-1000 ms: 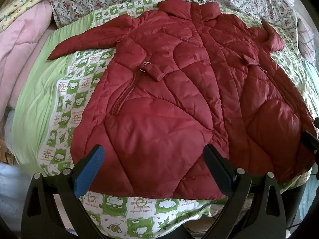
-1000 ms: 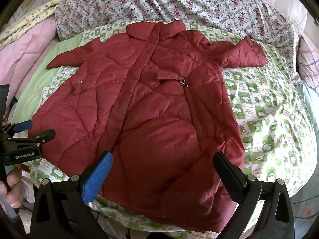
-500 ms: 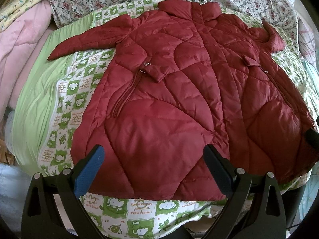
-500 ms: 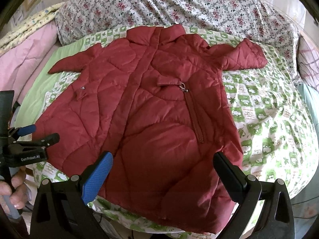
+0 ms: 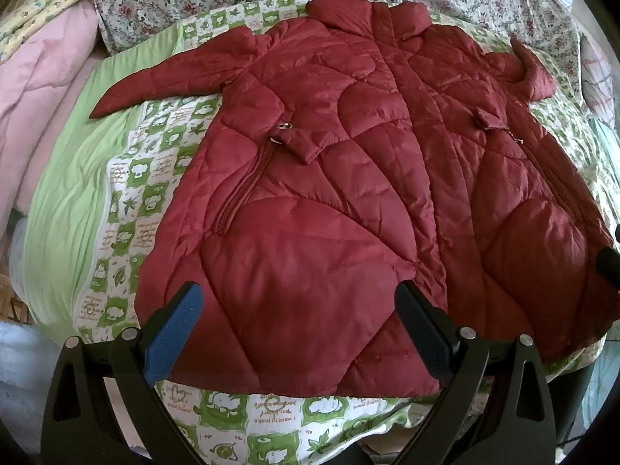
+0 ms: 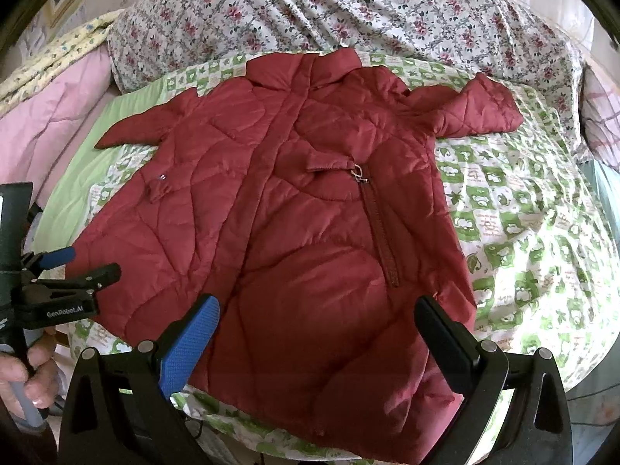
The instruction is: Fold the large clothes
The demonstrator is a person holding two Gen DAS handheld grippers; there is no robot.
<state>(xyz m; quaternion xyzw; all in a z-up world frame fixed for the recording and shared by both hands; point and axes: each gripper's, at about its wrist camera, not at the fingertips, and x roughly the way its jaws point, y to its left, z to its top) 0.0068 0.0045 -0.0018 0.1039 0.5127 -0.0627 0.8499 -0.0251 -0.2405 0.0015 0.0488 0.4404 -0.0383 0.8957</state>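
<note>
A dark red quilted coat (image 5: 348, 178) lies flat and face up on a bed, collar at the far end, both sleeves spread out; it also shows in the right wrist view (image 6: 294, 224). My left gripper (image 5: 298, 310) is open and empty above the coat's near left hem. My right gripper (image 6: 317, 325) is open and empty above the near right hem. The left gripper also shows from the side at the left edge of the right wrist view (image 6: 77, 263), beside the coat's hem.
A green and white patterned sheet (image 6: 523, 232) covers the bed. A floral quilt (image 6: 348, 11) lies behind the collar. A pink quilt (image 5: 42, 89) is bunched at the left. The bed's near edge runs just under the hem.
The right gripper has pulled back and risen a little, so the coat sits lower and smaller in its view. The left gripper has barely moved. The coat has not moved.
</note>
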